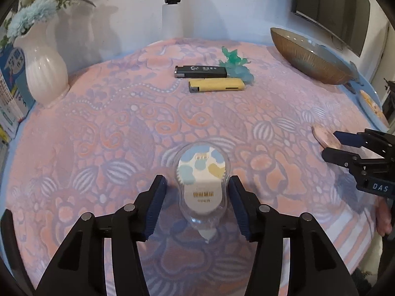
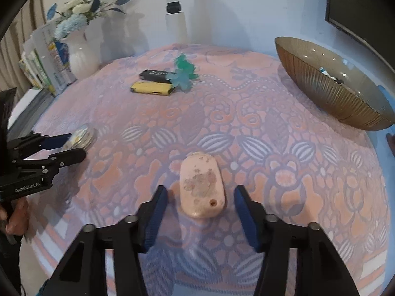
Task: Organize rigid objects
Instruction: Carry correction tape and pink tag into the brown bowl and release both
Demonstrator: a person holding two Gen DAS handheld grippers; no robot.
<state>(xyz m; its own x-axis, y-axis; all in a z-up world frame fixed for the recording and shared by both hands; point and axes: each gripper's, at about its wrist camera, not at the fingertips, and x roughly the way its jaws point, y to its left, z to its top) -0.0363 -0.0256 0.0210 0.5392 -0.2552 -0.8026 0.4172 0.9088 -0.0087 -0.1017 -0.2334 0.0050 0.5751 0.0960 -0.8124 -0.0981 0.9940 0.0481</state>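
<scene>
A clear plastic correction-tape dispenser (image 1: 202, 187) lies on the patterned cloth between the open fingers of my left gripper (image 1: 197, 185), which do not touch it. A worn pink oblong case (image 2: 202, 187) lies between the open fingers of my right gripper (image 2: 201, 194), also untouched. Farther back lie a black lighter (image 1: 200, 71), a yellow lighter (image 1: 216, 85) and a green translucent figurine (image 1: 235, 64). The right gripper (image 1: 330, 145) shows at the right of the left wrist view beside the pink case (image 1: 325, 138). The left gripper (image 2: 69, 145) shows at the left of the right wrist view.
A ribbed brown glass bowl (image 1: 308, 61) holding small items stands at the back right. A white vase (image 1: 43, 74) with blue and white flowers and some books (image 1: 9, 93) stand at the back left. A wall and a dark screen (image 1: 330, 9) are behind the table.
</scene>
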